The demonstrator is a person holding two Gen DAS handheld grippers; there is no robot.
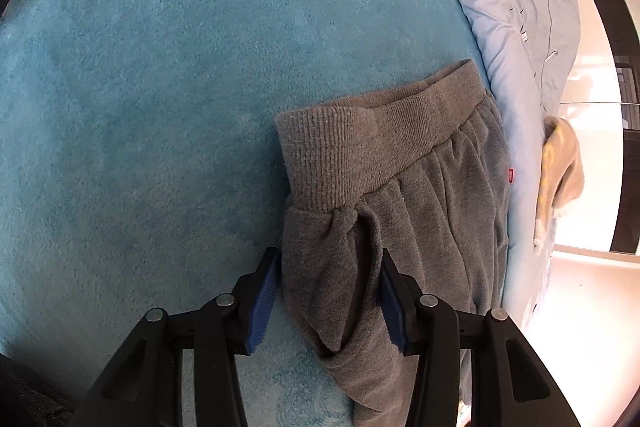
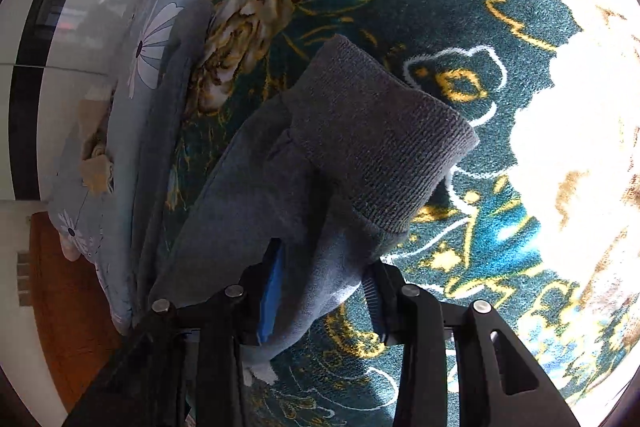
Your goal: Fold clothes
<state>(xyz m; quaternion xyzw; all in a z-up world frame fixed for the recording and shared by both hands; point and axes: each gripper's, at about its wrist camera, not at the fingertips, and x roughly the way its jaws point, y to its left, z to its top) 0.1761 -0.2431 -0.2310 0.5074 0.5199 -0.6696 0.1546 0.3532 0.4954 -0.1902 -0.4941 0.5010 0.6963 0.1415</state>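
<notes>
Grey fleece: a pair of sweatpants (image 1: pixel 420 195) lies on a teal plush blanket (image 1: pixel 160 107), its ribbed waistband (image 1: pixel 360 143) towards the far side.
Left wrist view, tongs: the left tongs (image 1: pixel 328 301) straddle a bunched ridge of the trouser cloth just below the waistband; both blue pads press against the fabric, so they look to be gripping the sweatpants.
Left wrist view, surroundings: a pale blue quilt with daisy print (image 1: pixel 520 7) lies just beside the trousers, with a beige cloth (image 1: pixel 560 179) at the bed's edge.
Right wrist view, tongs: the right tongs (image 2: pixel 324 291) hold a fold of the same grey cloth (image 2: pixel 256 195) between their pads, near a ribbed cuff or band end (image 2: pixel 384 135) that stands up off the flowered blanket (image 2: pixel 460 27).
Right wrist view, light: strong glare washes out the blanket on the right, so detail there is lost.
Stage: both tongs grip the garment; whether a fold is being started or finished I cannot tell.
Risk, slip: plush fleece is thick and springy, so a shallow bite may let one layer slide out.
Risk, skew: uneven lifting by the two tongs would twist the legs and spoil the crease.
Risk, snag: dragging could pull the blanket or quilt along.
</notes>
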